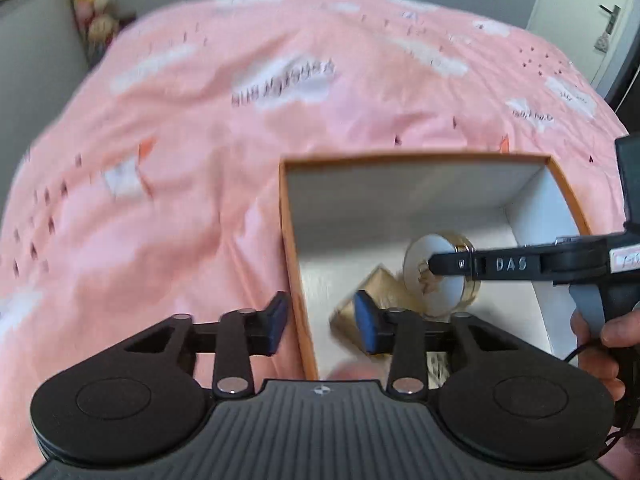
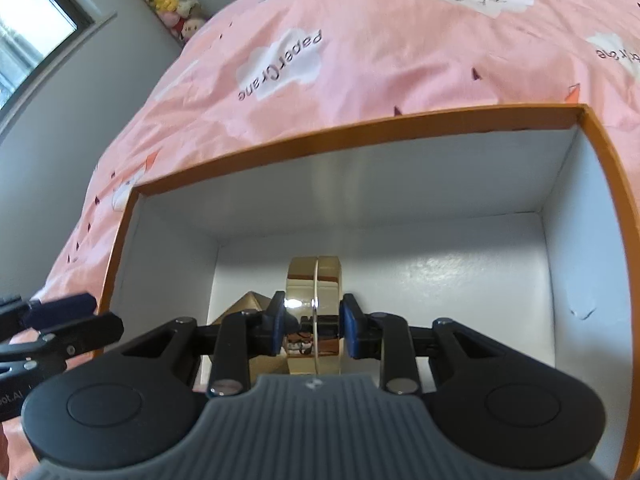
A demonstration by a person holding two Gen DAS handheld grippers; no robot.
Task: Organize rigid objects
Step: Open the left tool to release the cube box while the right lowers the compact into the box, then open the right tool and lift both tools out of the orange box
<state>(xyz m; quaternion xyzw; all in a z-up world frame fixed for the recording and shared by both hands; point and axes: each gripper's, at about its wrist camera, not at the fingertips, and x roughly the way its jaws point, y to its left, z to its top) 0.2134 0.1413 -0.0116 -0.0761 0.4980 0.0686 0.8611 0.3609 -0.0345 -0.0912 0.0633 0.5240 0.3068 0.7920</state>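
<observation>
An orange box [image 1: 294, 280] with a white inside lies on the pink bedspread; it also shows in the right wrist view [image 2: 360, 126]. My right gripper [image 2: 314, 326] is shut on a round gold and white jar [image 2: 314, 280] and holds it on edge inside the box; the jar [image 1: 444, 254] and the right gripper [image 1: 434, 266] also show in the left wrist view. A gold box-like object [image 1: 384, 286] lies on the box floor beside the jar [image 2: 246, 302]. My left gripper [image 1: 322, 326] is open, its fingers straddling the box's left wall.
The pink bedspread [image 1: 200, 140] with white clouds fills the view around the box. Plush toys [image 2: 176, 0] line the far wall by a window [image 2: 28, 28]. A door [image 1: 600, 20] stands at the far right.
</observation>
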